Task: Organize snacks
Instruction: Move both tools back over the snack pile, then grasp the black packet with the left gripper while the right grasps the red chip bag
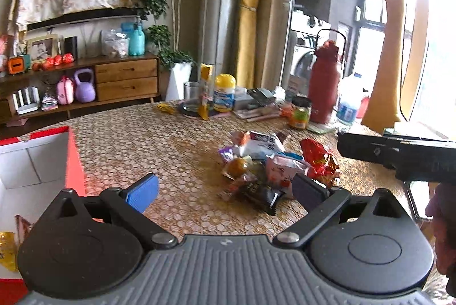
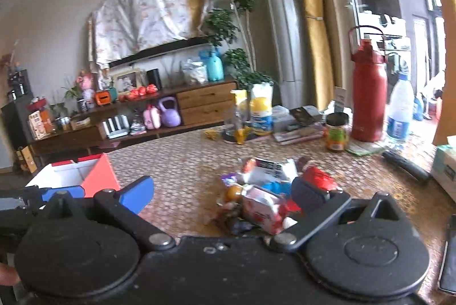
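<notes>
**Both grippers empty, snack pile waiting**

I start with the table — its patterned cloth carries everything. At its left edge stands the red box, open at the top with a white inside; I can make out what looks like a wrapper or two low down in the left wrist view, though too blurred to name. Well apart from it, toward the middle of the table, lies the snack pile: a white packet, a red foil wrapper, a pink-and-white pouch and a dark sachet, all touching or overlapping.

My left gripper hovers above the cloth between box and pile, jaws wide, nothing in them. My right gripper sits over the near side of the pile, jaws also wide and empty — the pouch lies just between them.

I judge this to be the pick step. The next move calls for lowering the right gripper, closing on one packet only, then carrying it across to the box.
</notes>
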### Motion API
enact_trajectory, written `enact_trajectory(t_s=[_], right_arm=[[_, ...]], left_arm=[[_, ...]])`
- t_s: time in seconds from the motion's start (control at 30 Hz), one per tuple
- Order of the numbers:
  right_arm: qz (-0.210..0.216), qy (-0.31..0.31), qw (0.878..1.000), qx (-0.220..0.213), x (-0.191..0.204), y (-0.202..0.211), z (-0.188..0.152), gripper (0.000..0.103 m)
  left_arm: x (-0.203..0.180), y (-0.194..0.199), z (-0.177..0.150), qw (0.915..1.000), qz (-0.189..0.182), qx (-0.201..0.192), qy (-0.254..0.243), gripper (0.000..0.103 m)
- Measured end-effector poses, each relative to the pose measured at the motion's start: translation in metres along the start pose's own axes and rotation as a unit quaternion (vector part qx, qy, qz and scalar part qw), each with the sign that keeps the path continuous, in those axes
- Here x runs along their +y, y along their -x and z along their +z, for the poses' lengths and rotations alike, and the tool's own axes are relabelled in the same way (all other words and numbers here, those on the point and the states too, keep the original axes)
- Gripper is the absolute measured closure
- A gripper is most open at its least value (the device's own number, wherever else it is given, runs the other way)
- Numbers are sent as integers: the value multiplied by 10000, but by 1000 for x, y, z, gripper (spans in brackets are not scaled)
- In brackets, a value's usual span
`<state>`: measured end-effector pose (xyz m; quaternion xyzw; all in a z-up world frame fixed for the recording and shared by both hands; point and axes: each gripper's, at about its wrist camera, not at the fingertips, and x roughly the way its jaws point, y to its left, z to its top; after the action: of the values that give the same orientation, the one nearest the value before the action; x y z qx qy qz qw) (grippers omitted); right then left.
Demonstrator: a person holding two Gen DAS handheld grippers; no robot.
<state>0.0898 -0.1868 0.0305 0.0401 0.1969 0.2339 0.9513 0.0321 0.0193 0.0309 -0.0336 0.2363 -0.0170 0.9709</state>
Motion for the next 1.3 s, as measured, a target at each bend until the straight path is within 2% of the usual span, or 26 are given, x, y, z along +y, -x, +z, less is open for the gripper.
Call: enact_trajectory(t_s=[0.63, 0.87, 1.3], right_arm=[[-328, -113, 9991, 262, -37, -6, -12, 0], [-310, -88, 9989, 342, -46, -26, -13, 0], [-823, -270, 9944, 606, -88, -75, -15, 0]], left_arm=[[-14, -31, -3, 9992, -232, 217, -236, 2], [-19, -59, -11, 9983, -286, 316, -390, 2], [-43, -121, -23, 9936, -681, 558, -701, 2]])
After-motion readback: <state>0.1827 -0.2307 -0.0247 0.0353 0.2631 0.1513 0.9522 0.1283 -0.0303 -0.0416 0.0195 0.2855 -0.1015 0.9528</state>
